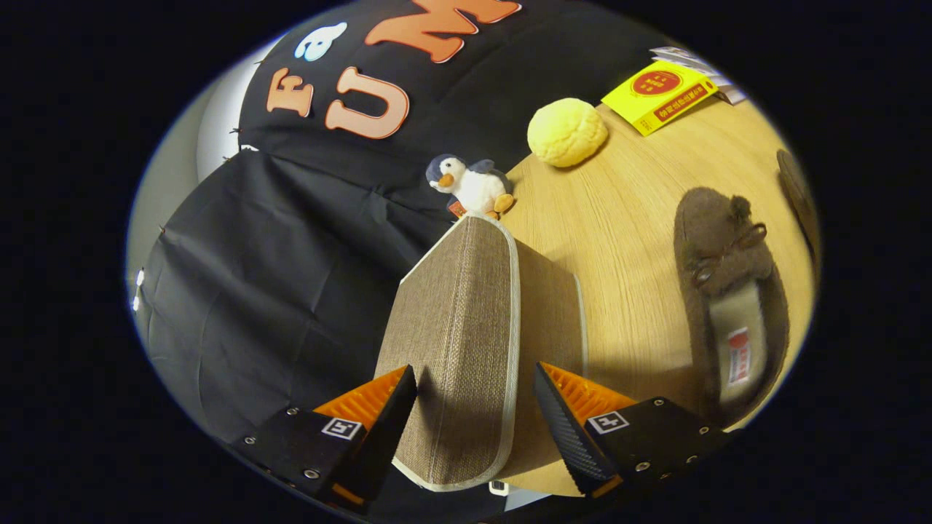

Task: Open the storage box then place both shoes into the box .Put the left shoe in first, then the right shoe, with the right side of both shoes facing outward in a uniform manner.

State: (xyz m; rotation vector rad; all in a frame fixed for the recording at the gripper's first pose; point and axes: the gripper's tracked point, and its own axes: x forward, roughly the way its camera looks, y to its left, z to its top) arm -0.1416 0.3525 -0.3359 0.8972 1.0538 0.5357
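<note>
Opening step — the tool (477,407) stands wide apart around the raised lid (459,342) of the brown woven-fabric storage box, gripping nothing. Next, swing it fully back; the brown fuzzy slipper (728,291) waits on the wooden tabletop (619,240).

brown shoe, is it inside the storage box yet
No, the brown shoe lies on the wooden table beside the storage box, whose lid sits between the open fingers.

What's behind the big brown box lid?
A toy penguin peeks up just beyond the lid, which stands between the hand-held gripper fingers. The lid hides the penguin's underside and the box's inside.
</note>
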